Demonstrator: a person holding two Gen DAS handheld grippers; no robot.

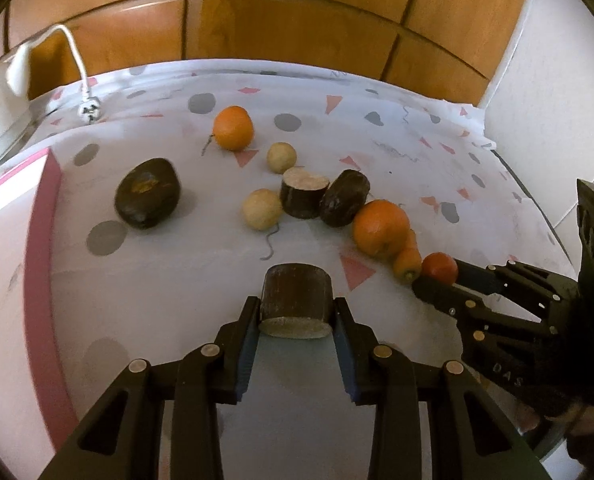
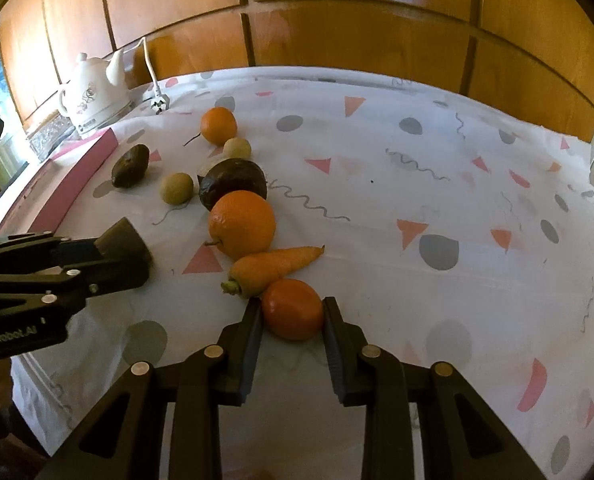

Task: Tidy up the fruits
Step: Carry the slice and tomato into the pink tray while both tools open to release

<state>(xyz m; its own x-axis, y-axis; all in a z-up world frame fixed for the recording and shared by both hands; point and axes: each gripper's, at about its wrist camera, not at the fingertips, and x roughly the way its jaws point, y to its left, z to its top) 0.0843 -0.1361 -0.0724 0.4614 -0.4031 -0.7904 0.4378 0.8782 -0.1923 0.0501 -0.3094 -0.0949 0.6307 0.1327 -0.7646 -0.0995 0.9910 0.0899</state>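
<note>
The left tool point(image 1: 297, 312) clamps a stiff, rough dark stub point(image 1: 296, 300) across its sides, while the right tool point(image 2: 293, 316) closes around a smooth, roll-prone tomato point(image 2: 293, 309), best gripped gently at its widest part.

Two oranges point(image 2: 242, 224) point(image 2: 218, 125), a carrot point(image 2: 271, 267), a tomato point(image 2: 293, 309), two pale round fruits point(image 1: 261, 209) point(image 1: 281, 157) and dark brown pieces point(image 1: 296, 305) point(image 1: 149, 193) lie scattered on the tabletop point(image 2: 377, 208).

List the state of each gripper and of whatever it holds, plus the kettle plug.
left gripper: shut on brown cut piece
right gripper: shut on red-orange fruit, which touches the carrot
kettle plug: unplugged, lying on the cloth
</note>
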